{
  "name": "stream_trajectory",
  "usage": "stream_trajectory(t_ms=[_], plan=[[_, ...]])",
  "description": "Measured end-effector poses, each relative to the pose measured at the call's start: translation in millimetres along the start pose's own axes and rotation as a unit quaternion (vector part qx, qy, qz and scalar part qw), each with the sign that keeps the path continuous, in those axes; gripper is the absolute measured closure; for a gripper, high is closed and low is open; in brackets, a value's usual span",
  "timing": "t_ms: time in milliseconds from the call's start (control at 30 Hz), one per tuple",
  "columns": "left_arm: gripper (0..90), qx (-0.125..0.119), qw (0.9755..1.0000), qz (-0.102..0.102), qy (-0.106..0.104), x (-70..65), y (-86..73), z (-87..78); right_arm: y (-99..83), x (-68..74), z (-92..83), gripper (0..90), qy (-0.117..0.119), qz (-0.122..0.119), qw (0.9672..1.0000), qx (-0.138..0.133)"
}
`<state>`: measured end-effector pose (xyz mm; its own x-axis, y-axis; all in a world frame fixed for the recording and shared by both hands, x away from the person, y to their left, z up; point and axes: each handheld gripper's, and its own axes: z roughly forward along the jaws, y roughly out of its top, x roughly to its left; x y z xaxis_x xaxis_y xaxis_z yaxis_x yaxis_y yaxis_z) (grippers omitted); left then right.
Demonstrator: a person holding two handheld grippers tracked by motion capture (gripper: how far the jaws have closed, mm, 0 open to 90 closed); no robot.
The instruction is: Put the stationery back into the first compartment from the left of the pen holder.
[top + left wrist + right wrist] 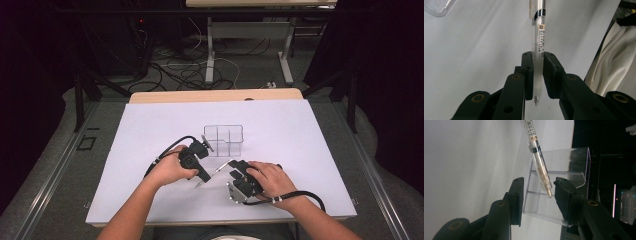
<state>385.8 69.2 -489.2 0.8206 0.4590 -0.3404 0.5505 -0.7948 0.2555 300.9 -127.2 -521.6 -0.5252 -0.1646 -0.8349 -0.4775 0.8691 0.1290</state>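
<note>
Pen (212, 174) between two hand-held grippers

Both forearms are showing bare — no sleeves. Each tool (200, 165) (235, 172) is wearing matte black jaws studded with brass-coloured pivot pins, and is trailing a black cable (295, 196); the right is carrying a grey plate.

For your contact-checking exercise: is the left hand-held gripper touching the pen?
Touching. The left gripper view shows the left hand-held gripper with both pads pressed against the pen.

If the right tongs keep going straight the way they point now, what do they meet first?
Most likely the pen, whose end sits between the open right tongs; beyond it stands the clear organizer. Depth is unclear.
</note>
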Motion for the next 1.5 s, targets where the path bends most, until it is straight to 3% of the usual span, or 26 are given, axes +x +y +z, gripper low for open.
stream_trajectory(t_ms=[67, 333, 400, 433, 667, 900, 1033, 1067, 1233, 1300, 1500], plan=[[79.3, 0.001, 1.0, 0.002, -0.001, 2.6, -1.6, -0.6, 2.5, -0.2, 1.9, 59.6, -0.008, -0.009, 0.9999, -0.003], [79.3, 0.003, 1.0, -0.005, -0.004, 1.9, -2.8, 3.1, 14.4, -1.6, 9.0, 60.8, 0.005, -0.032, 0.9995, -0.002], [79.3, 0.006, 1.0, -0.001, -0.007, 0.8, -1.5, 4.0, 16.1, 1.5, 10.5, 61.9, -0.001, -0.027, 0.9996, -0.005], [79.3, 0.005, 1.0, -0.001, -0.008, -0.3, -1.1, 5.0, 16.9, 1.3, 11.3, 62.4, -0.007, -0.041, 0.9991, -0.009], [79.3, 0.014, 0.9997, 0.004, -0.019, -6.6, 5.1, 12.4, 19.1, 10.7, 13.6, 65.2, 0.014, -0.055, 0.9984, 0.004], [79.3, 0.016, 0.9994, 0.012, -0.029, -10.7, 9.9, 17.8, 25.1, 18.4, 14.0, 73.7, 0.022, -0.086, 0.9961, 0.001], [79.3, 0.016, 0.9995, 0.003, -0.028, -9.9, 10.4, 18.4, 25.8, 21.0, 15.0, 79.6, 0.024, -0.127, 0.9915, 0.013], [79.2, 0.015, 0.9995, 0.004, -0.027, -9.7, 10.4, 18.4, 25.6, 21.8, 15.5, 79.6, 0.019, -0.129, 0.9914, 0.012], [79.0, -0.002, 0.9996, 0.008, -0.027, -7.4, 8.3, 15.6, 25.5, 20.7, 17.3, 79.8, 0.013, -0.145, 0.9892, 0.016], [72.8, -0.011, 0.9994, -0.003, -0.032, -7.2, 5.6, 11.0, 25.7, 20.8, 18.0, 79.8, 0.017, -0.146, 0.989, 0.02], [59.4, -0.086, 0.996, -0.022, -0.01, -2.5, -8.8, -11.1, 23.0, 19.8, 20.6, 79.8, 0.016, -0.121, 0.9922, 0.025]])
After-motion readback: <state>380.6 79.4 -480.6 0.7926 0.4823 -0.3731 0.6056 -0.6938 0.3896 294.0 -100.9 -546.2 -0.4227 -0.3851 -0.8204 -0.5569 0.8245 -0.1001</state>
